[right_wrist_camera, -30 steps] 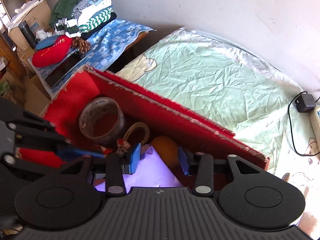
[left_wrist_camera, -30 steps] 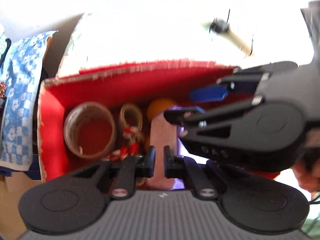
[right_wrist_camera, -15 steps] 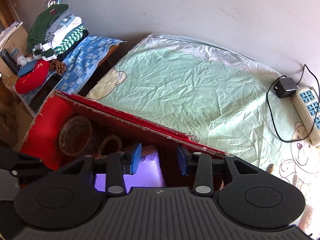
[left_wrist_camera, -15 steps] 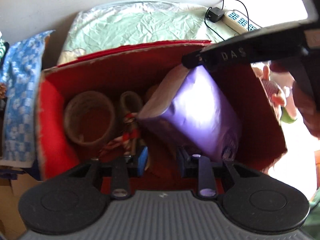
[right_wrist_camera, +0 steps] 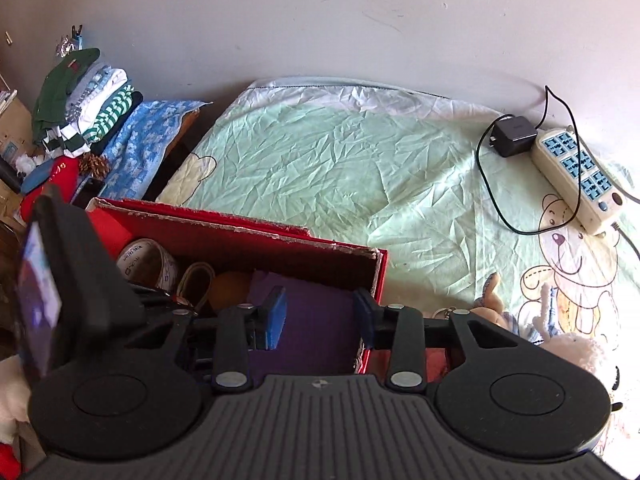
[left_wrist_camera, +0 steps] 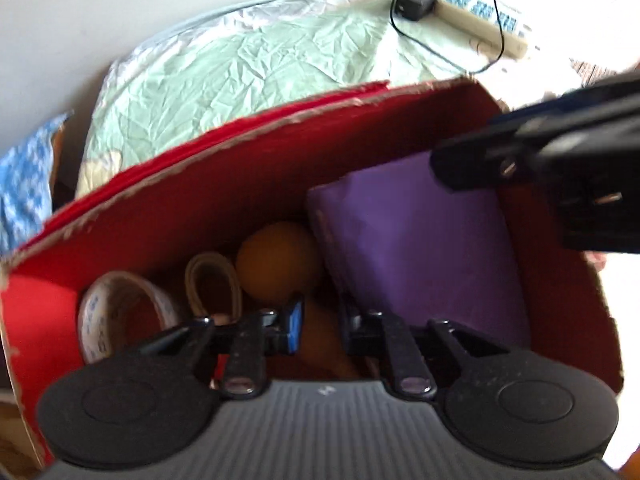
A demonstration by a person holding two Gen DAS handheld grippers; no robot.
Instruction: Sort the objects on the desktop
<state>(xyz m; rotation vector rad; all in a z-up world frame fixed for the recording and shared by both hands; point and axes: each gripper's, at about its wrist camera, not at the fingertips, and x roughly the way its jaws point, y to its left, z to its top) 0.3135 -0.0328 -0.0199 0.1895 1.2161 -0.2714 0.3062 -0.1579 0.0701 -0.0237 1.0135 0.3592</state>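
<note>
- Far left of the red box (right_wrist_camera: pixel 240 242): tape roll (left_wrist_camera: pixel 120 312), then a tan loop (left_wrist_camera: pixel 212 284), then an orange ball (left_wrist_camera: pixel 276 264).
- Left gripper (left_wrist_camera: pixel 318 326): released, nothing between its fingers, low over the box floor; a second ago it was nearly shut on the purple pack.
- Purple pack (left_wrist_camera: pixel 420 248): now lies flat in the box's right end, no longer propped up on end.
- Right gripper (right_wrist_camera: pixel 320 316): released and empty, has backed off above the pack.
- Judgement: the pack is sorted. Plush toys (right_wrist_camera: pixel 576 348) outside the box on the right look like the next pick.
</note>
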